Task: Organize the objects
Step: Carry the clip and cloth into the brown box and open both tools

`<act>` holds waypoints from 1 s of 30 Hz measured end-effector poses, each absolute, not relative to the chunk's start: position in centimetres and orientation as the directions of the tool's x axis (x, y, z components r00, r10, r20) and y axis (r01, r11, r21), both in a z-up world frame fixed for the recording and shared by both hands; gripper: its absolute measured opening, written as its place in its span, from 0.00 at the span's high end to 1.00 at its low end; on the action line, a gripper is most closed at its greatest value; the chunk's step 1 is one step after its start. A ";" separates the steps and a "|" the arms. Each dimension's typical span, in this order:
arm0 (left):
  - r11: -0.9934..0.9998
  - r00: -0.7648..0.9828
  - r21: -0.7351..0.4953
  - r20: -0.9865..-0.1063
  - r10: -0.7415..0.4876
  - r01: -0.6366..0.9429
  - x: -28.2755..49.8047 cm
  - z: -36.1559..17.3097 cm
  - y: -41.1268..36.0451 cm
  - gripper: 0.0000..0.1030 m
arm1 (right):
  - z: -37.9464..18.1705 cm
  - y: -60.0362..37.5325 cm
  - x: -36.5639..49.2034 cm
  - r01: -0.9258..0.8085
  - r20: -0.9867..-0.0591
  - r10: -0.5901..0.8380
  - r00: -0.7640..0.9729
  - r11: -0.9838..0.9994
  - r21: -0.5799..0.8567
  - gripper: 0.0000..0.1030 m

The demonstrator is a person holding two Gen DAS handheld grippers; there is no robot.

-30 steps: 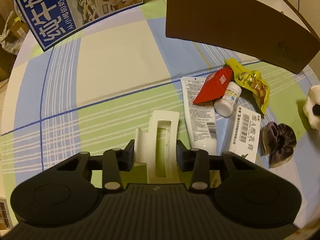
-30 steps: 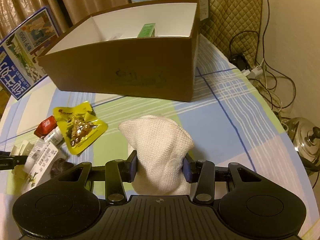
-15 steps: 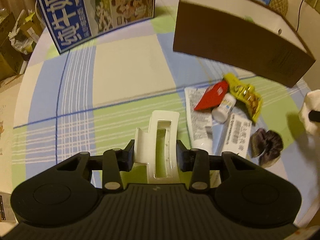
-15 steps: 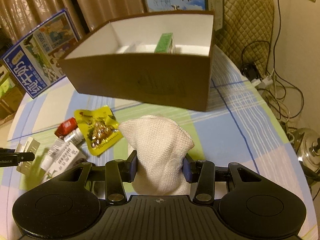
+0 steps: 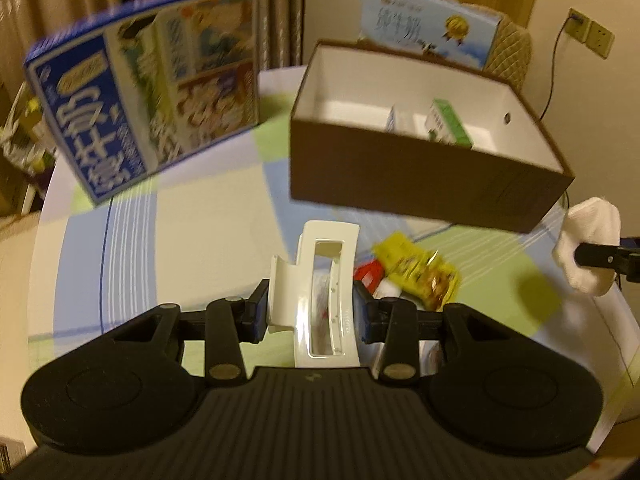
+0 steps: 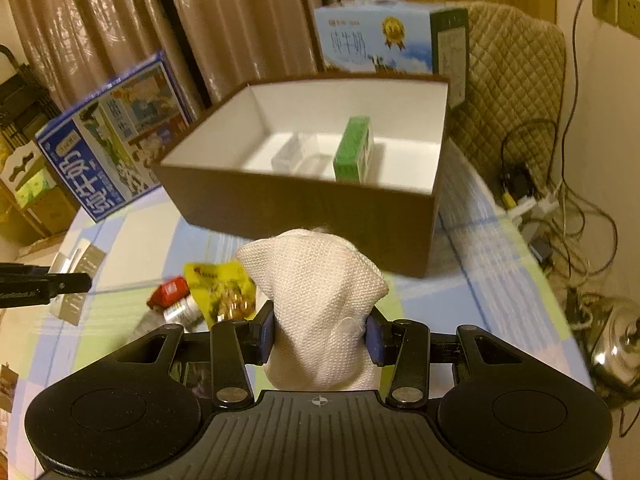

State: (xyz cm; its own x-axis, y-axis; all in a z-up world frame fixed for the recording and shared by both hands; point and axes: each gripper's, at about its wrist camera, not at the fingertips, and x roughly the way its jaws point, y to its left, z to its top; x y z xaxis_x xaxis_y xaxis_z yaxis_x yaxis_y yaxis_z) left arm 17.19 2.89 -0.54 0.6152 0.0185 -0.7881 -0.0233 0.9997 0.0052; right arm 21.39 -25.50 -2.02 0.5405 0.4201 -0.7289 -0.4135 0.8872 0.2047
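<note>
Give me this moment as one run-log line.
left gripper: shut on white hair claw | right gripper: shut on white sock | both short of brown box | box contents: green carton

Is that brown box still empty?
No, the brown box already holds a green carton and a clear item on its white floor.

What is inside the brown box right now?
Inside the brown box a green-and-white carton stands upright beside a clear plastic item on the white floor. The near wall hides the floor strip just behind it.
</note>
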 end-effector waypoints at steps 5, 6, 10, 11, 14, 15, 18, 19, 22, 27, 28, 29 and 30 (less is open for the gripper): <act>1.000 0.654 0.021 -0.757 0.011 0.006 19.6 1.2 1.7 0.65 | -0.1 -25.6 23.0 -0.430 -0.701 0.433 0.567 0.881 0.196 0.60; 1.000 0.660 0.027 -0.751 0.012 0.012 20.2 1.5 1.4 0.65 | 0.3 -25.6 23.4 -0.434 -0.694 0.435 0.574 0.880 0.193 0.60; 0.999 0.679 0.038 -0.734 0.009 0.028 22.8 2.7 0.4 0.65 | 1.7 -25.4 25.3 -0.447 -0.669 0.446 0.595 0.875 0.185 0.60; 0.999 0.683 0.041 -0.730 0.010 0.030 23.4 2.9 0.2 0.65 | 2.1 -25.3 25.8 -0.451 -0.662 0.449 0.600 0.873 0.185 0.60; 0.998 0.695 0.056 -0.719 0.016 0.035 25.5 3.5 -0.6 0.65 | 3.1 -25.1 27.7 -0.451 -0.650 0.449 0.613 0.874 0.178 0.60; 0.998 0.696 0.061 -0.718 0.019 0.036 26.2 3.6 -0.9 0.65 | 3.3 -25.0 28.5 -0.449 -0.647 0.446 0.618 0.876 0.175 0.60; 0.997 0.700 0.068 -0.714 0.025 0.034 28.4 3.7 -1.6 0.65 | 3.5 -24.9 31.0 -0.436 -0.657 0.436 0.615 0.882 0.178 0.60; 0.997 0.699 0.071 -0.715 0.027 0.034 29.2 3.6 -1.7 0.65 | 3.4 -24.8 31.8 -0.431 -0.659 0.434 0.614 0.884 0.181 0.60; 0.996 0.688 0.083 -0.725 0.039 0.030 31.4 3.2 -2.1 0.65 | 2.9 -24.7 34.4 -0.425 -0.677 0.420 0.605 0.889 0.171 0.60; 0.994 0.667 0.105 -0.742 0.061 0.026 34.8 2.2 -2.4 0.65 | 1.4 -23.9 38.7 -0.412 -0.706 0.388 0.593 0.899 0.149 0.60; 0.994 0.662 0.106 -0.747 0.061 0.027 35.5 2.0 -2.4 0.65 | 1.0 -23.7 39.5 -0.410 -0.713 0.382 0.588 0.901 0.144 0.60; 0.994 0.657 0.106 -0.751 0.061 0.029 36.1 1.8 -2.4 0.65 | 0.5 -23.4 40.3 -0.409 -0.722 0.373 0.583 0.902 0.136 0.60; 0.993 0.653 0.110 -0.755 0.063 0.031 36.7 1.6 -2.5 0.65 | 0.2 -23.2 40.9 -0.410 -0.729 0.366 0.579 0.903 0.129 0.60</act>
State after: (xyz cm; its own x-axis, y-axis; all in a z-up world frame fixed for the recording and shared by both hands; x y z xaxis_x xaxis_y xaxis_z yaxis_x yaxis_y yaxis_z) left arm 36.72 -2.49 1.64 0.6528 0.0629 -0.7549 0.0311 0.9935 0.1097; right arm 40.86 -23.25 0.17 0.5788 0.3663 -0.7286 -0.4097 0.9031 0.1286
